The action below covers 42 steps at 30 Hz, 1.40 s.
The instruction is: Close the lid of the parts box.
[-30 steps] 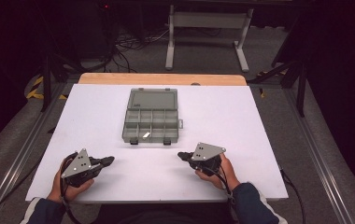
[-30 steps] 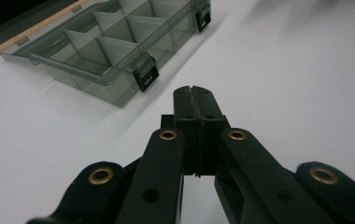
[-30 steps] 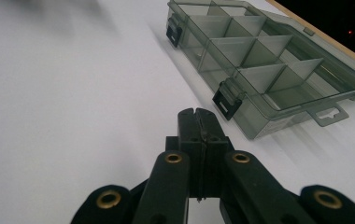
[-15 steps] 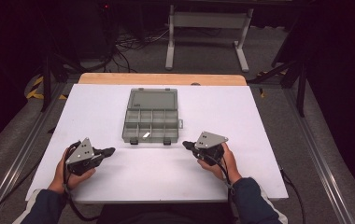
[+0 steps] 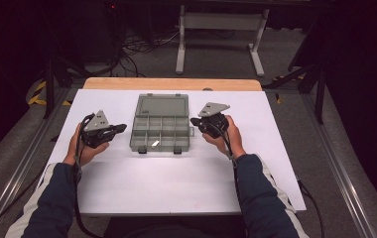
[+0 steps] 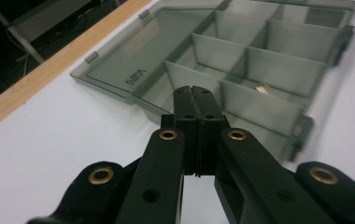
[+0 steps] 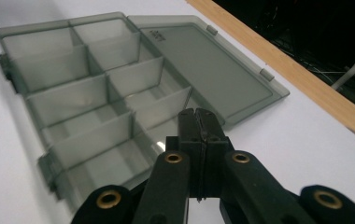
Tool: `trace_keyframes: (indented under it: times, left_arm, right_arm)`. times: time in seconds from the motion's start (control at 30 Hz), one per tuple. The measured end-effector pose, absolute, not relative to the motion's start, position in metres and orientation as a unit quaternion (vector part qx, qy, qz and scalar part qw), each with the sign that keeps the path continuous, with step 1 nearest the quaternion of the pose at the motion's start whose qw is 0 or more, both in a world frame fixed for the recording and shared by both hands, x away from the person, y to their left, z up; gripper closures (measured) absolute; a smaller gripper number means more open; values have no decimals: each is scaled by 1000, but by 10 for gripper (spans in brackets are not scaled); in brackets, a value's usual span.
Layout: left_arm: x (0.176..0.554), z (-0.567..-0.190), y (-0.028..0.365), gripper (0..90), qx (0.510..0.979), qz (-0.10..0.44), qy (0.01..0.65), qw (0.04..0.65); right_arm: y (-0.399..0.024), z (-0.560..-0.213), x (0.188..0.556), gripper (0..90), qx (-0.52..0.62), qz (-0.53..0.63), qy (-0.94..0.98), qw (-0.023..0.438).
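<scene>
A grey see-through compartment box lies open in the middle of the white table, its lid flat toward the far side. One small pale piece rests in a front compartment, also seen as the pale piece. My left gripper is just left of the box, jaws shut and empty, pointing at it. My right gripper is at the box's right edge, also shut and empty. In the gripper views the left gripper and right gripper each have jaws pressed together before the box.
The white table top has a wooden strip along its far edge. Metal rails run down both sides of the table. Behind it stand a white frame and cables on a dark floor.
Both hands have moved forward from the table's near edge toward the box and risen a little. The two grippers now flank the box. The jaws stayed shut.
</scene>
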<state>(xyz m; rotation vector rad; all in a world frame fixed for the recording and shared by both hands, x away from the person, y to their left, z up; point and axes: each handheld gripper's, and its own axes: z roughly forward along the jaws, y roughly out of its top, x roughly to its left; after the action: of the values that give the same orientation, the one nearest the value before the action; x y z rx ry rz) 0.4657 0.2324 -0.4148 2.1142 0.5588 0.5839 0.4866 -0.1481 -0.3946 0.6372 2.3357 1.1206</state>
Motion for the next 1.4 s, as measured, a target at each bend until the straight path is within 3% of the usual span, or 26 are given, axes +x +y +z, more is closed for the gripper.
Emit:
trace_keyframes:
  times: [0.43, 0.77, 1.4]
  left_arm:
    - [524, -403, 216, 900, 848, 233, 255, 402]
    - [557, -418, 211, 900, 842, 228, 295, 390]
    - [579, -453, 208, 900, 858, 196, 331, 341]
  right_arm:
    - [-137, -386, 539, 900, 272, 395, 847, 231]
    - [-145, -402, 577, 900, 331, 371, 843, 204]
    - [-126, -431, 601, 900, 315, 284, 883, 202]
